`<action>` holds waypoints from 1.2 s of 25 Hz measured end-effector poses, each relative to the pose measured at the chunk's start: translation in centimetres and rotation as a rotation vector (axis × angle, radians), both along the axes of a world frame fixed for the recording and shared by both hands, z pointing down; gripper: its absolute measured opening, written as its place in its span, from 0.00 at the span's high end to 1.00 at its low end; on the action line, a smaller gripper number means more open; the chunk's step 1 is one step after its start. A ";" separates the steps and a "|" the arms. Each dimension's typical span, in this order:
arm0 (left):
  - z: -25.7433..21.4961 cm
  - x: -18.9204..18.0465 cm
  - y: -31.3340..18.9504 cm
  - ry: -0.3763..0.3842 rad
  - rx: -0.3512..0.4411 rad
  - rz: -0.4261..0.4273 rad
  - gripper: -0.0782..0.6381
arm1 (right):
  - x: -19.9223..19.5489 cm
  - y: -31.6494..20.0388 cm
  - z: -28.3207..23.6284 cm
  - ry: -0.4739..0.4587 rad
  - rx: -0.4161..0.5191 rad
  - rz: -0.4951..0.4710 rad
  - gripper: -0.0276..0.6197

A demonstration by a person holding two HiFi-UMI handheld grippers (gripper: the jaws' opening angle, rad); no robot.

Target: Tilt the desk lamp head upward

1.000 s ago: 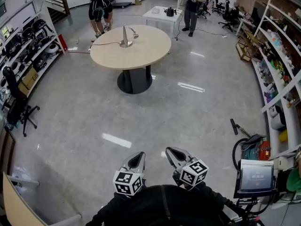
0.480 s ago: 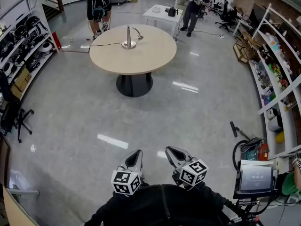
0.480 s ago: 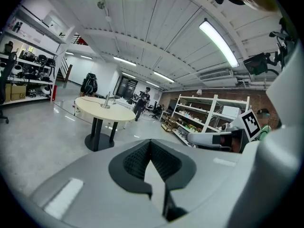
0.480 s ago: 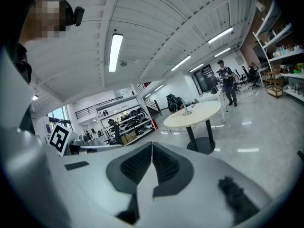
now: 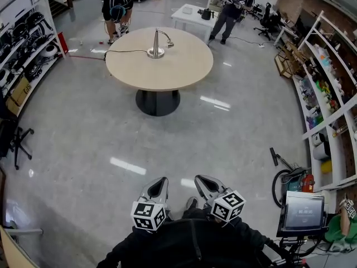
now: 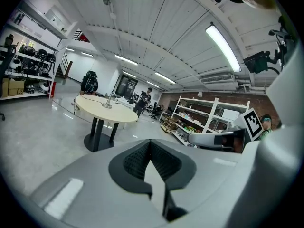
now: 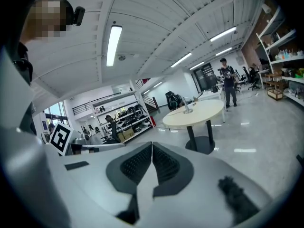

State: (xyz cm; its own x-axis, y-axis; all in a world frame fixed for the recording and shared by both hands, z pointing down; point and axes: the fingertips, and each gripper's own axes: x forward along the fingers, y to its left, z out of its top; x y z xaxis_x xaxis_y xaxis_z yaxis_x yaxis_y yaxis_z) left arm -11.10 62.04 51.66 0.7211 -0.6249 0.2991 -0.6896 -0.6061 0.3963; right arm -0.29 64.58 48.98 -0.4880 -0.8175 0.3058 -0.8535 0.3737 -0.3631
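Note:
A silver desk lamp [image 5: 157, 42] stands near the far edge of a round beige table [image 5: 167, 68], its small head [image 5: 169, 44] hanging to the right at the end of a curved neck. It also shows small and distant in the left gripper view as the lamp [image 6: 110, 100] and in the right gripper view as the lamp [image 7: 186, 106]. My left gripper [image 5: 159, 184] and right gripper [image 5: 202, 181] are held side by side close to my body, far from the table. Both are shut with nothing between the pads.
A black cable [image 5: 120, 52] runs from the lamp off the table's left side. Two people [image 5: 114, 4] [image 5: 234, 4] stand beyond it by a white table [image 5: 192, 14]. Shelves [image 5: 22, 43] [image 5: 326, 94] line both walls. A screen on a stand [image 5: 304, 212] is at my right.
The table and lamp have drawn nearer in the head view, sliding slightly right and down. Both grippers keep their place in front of my body, still shut.

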 end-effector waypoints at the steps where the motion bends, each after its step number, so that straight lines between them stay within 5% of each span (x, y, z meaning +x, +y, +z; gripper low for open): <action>1: 0.2 0.0 -0.2 -0.002 -0.004 -0.001 0.88 | 0.0 -0.3 0.1 0.001 -0.003 -0.001 0.95; 13: 0.0 1.0 -8.4 -0.076 0.007 -0.119 0.88 | 1.5 -9.9 0.7 -0.064 0.014 -0.108 0.95; 30: -1.6 13.2 -20.2 -0.139 0.045 -0.168 0.88 | 13.0 -22.6 -0.1 -0.117 0.038 -0.172 0.95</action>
State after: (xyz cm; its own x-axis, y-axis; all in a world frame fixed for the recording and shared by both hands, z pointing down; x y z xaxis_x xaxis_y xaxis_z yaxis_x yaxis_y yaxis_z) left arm 2.11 41.84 50.01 0.5596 -0.7478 0.3573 -0.8285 -0.4933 0.2653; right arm 12.70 41.99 48.91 -0.6516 -0.7292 0.2091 -0.7290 0.5256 -0.4386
